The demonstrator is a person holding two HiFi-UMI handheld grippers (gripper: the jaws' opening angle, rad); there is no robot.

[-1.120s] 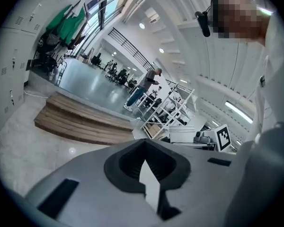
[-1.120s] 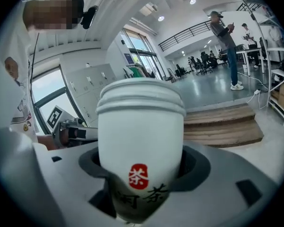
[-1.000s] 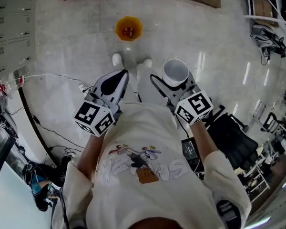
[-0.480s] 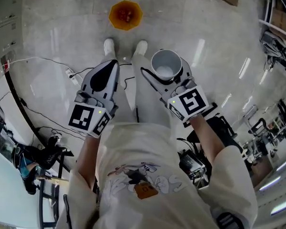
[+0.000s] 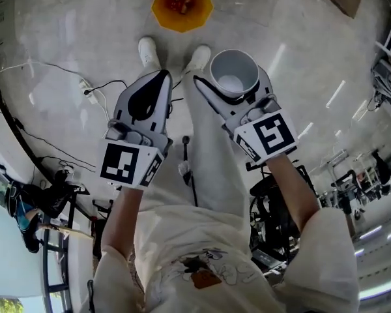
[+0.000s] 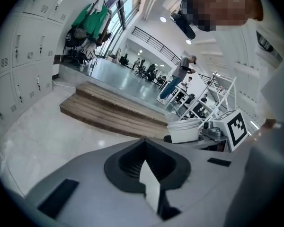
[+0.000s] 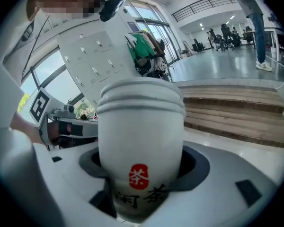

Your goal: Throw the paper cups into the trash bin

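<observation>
An orange trash bin point(image 5: 182, 5) stands on the pale floor just beyond the person's white shoes point(image 5: 148, 47); something red lies inside it. My right gripper point(image 5: 234, 83) is shut on a stack of nested white paper cups point(image 5: 234, 75), held upright with the mouth up. In the right gripper view the cup stack point(image 7: 141, 141) fills the space between the jaws and shows a red seal and black print. My left gripper point(image 5: 161, 78) is to its left at the same height, its jaws shut with nothing in them. The left gripper view also catches the cup stack point(image 6: 184, 130).
Cables and a power strip point(image 5: 86, 87) run over the floor at the left. A black chair point(image 5: 274, 188) stands at the right. A low wooden platform point(image 6: 109, 110) and grey lockers point(image 6: 19, 56) lie ahead, with people and desks far off.
The orange bin has grown larger and sits closer under the top edge of the head view. Both grippers keep their pose, and the cups stay in the right one.
</observation>
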